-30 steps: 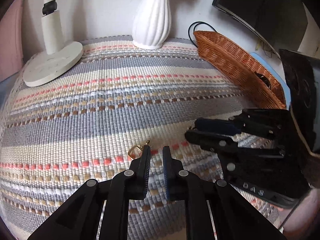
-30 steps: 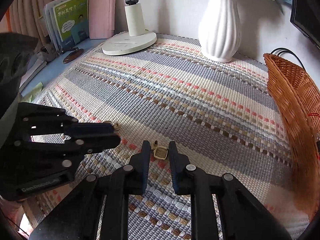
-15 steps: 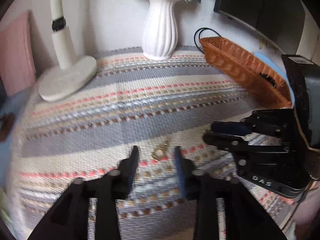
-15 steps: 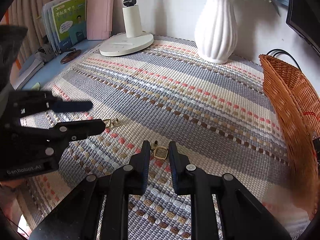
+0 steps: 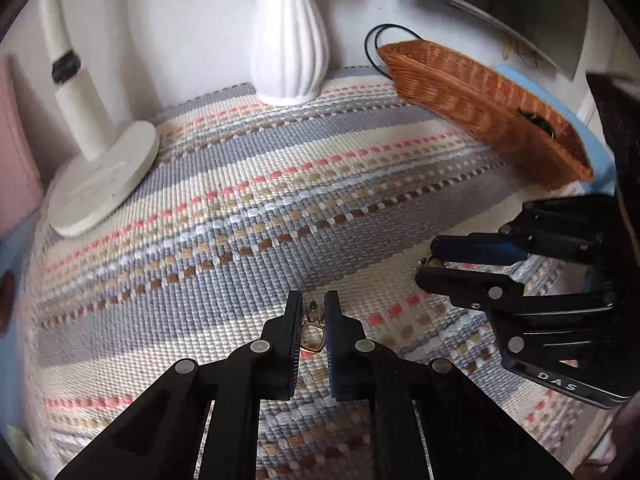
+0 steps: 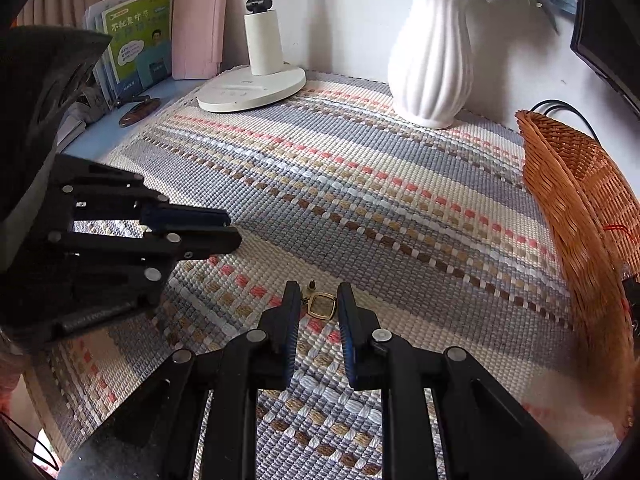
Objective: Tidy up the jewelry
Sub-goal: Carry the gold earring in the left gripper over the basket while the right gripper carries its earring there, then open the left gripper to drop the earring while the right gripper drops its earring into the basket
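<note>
Two gold earrings lie on the striped woven mat (image 5: 240, 208). In the left wrist view one gold earring (image 5: 313, 330) sits pinched between my left gripper's (image 5: 313, 300) fingers, whose jaws are closing on it. From the right wrist view the left gripper (image 6: 234, 230) shows at the left, tips low on the mat, with its earring hidden. My right gripper (image 6: 319, 292) is narrowed around the second gold earring (image 6: 322, 305), a rectangular frame with a stud. That right gripper (image 5: 426, 260) is also in the left wrist view, at the right, with a glint of gold at its tips.
A wicker basket (image 5: 480, 108) stands at the mat's right edge with a dark item inside. A white ribbed vase (image 6: 432, 52) and a white lamp base (image 6: 252, 88) stand at the back. Books (image 6: 136, 40) lean at the far left. A dark monitor (image 5: 500, 0) is at the back right.
My left gripper opened, shifted over the earring that lay beside its left finger, and closed around it while rolling slightly. The right gripper kept still with its earring between the fingers.
</note>
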### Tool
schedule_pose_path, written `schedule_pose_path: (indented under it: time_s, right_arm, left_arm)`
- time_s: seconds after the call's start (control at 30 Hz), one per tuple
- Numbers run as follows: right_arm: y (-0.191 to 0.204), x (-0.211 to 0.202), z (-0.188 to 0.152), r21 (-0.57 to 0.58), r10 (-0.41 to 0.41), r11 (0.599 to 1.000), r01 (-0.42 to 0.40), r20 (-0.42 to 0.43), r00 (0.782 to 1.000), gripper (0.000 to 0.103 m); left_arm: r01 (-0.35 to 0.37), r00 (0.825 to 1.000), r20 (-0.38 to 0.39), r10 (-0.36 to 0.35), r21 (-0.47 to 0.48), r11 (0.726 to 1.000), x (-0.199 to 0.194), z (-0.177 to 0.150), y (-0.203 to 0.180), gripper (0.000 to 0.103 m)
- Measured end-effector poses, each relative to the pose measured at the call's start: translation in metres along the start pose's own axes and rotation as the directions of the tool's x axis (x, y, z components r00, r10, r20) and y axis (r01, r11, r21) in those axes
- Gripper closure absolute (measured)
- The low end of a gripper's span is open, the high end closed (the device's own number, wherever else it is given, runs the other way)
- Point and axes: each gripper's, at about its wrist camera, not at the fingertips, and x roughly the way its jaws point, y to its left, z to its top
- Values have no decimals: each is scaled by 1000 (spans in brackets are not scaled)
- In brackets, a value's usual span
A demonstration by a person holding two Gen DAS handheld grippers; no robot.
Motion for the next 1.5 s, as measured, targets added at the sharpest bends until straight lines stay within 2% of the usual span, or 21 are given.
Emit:
schedule_pose_path:
  time_s: [0.1,0.23,0.33,0.47,0.6,0.73,0.83,0.87,1.0,1.07,1.2,1.37,1.43,1.47,1.5]
  right_arm:
    - [-8,-6,0,37,15,999,-16,16,1000,83]
    - [-23,-25,3,101,52,993,-57,56,997,83]
    - [-34,-57,5,128,40,990,-54,116,992,83]
    - [-57,-116,9,147,-41,989,10,213,976,83]
    - [-96,-158,19,197,-156,975,106,262,952,83]
    - [-159,-172,31,328,-267,926,186,221,938,83]
    - [-202,-165,33,430,-287,884,182,191,939,83]
    - [-216,-160,34,457,-280,873,171,182,942,83]
    - [-250,-127,35,516,-293,834,192,120,949,83]
    - [-263,-107,35,545,-298,810,217,63,953,83]
    - [-279,-74,24,581,-293,768,271,-57,954,83]
    - [-284,-66,15,606,-253,759,237,-60,966,83]
    - [-285,-70,15,607,-240,766,212,-36,970,83]
    - [-284,-70,16,609,-235,767,204,-29,972,81]
    - [-282,-74,15,613,-233,766,195,-19,972,79]
  left_arm:
    - [81,997,17,-80,-56,995,-9,0,5,93]
    - [191,981,65,-185,-99,977,-34,5,7,93]
    - [205,974,111,-198,-58,977,-57,18,-6,93]
    - [229,960,166,-227,3,973,-78,46,-27,93]
    - [228,945,223,-240,77,971,-94,89,-58,93]
    - [240,920,283,-273,145,960,-96,135,-93,92]
    - [280,895,308,-323,176,944,-78,169,-112,92]
    - [286,893,308,-329,177,942,-72,176,-117,92]
    - [293,899,285,-331,171,941,-24,203,-138,92]
    - [318,900,256,-352,165,934,-4,205,-146,92]
    - [336,915,179,-361,156,929,39,207,-161,92]
    - [335,926,125,-355,160,929,66,205,-173,92]
    - [342,921,140,-363,153,927,63,206,-173,92]
    - [345,919,148,-365,146,927,61,207,-172,88]
    - [342,920,153,-362,140,929,59,207,-171,74]
